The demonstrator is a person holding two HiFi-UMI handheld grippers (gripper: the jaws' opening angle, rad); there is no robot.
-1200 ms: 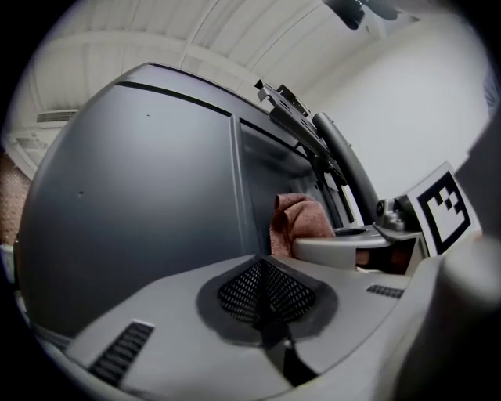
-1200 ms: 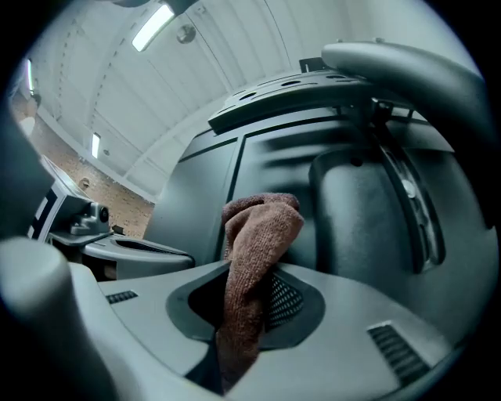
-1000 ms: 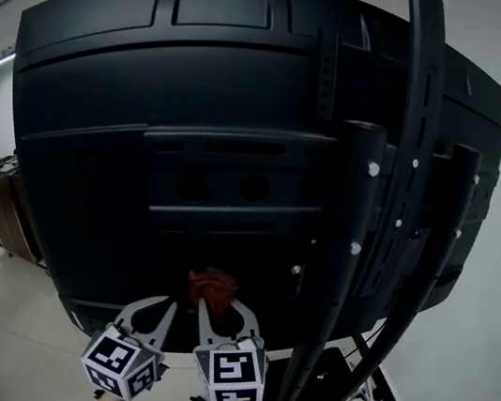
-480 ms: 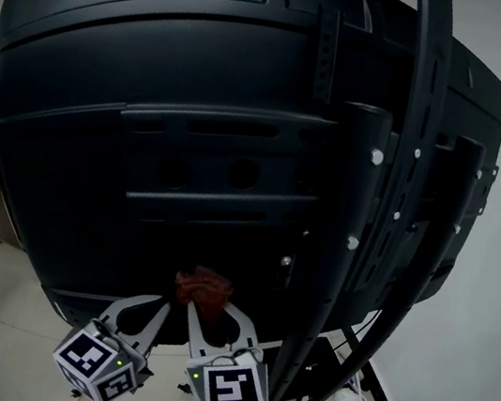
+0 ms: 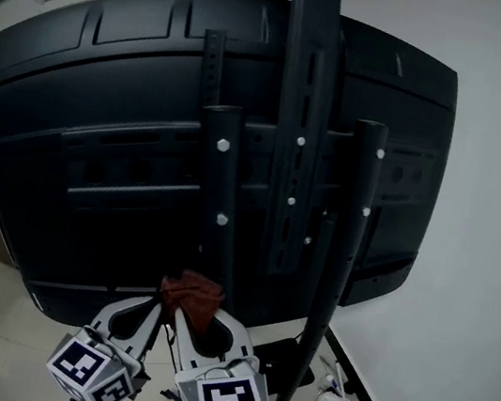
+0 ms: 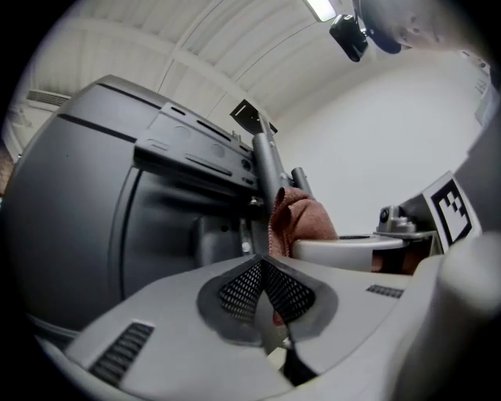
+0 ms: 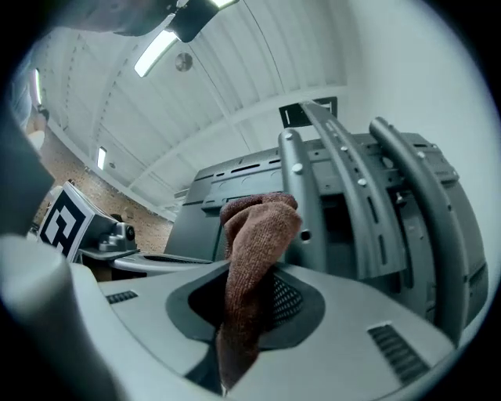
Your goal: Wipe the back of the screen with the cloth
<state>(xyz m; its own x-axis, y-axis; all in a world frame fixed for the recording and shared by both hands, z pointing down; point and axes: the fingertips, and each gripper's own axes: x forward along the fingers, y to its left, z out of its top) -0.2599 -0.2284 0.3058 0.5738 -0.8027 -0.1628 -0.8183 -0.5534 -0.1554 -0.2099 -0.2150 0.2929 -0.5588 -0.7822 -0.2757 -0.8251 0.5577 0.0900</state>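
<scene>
- The right gripper [image 7: 249,301] is clamped on the reddish-brown cloth [image 7: 257,231] (bunched above its jaws).
- The cloth is at the lower back of the screen [image 5: 102,122], beside a stand post [image 5: 220,199].
- The left gripper [image 6: 263,265] has its jaws together, empty.

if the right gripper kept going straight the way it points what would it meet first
The right gripper points at the low back of the screen, just left of the stand post. Its brown cloth, bunched past the fingers, would touch that panel first. Depth is unclear; it may be touching.
</scene>
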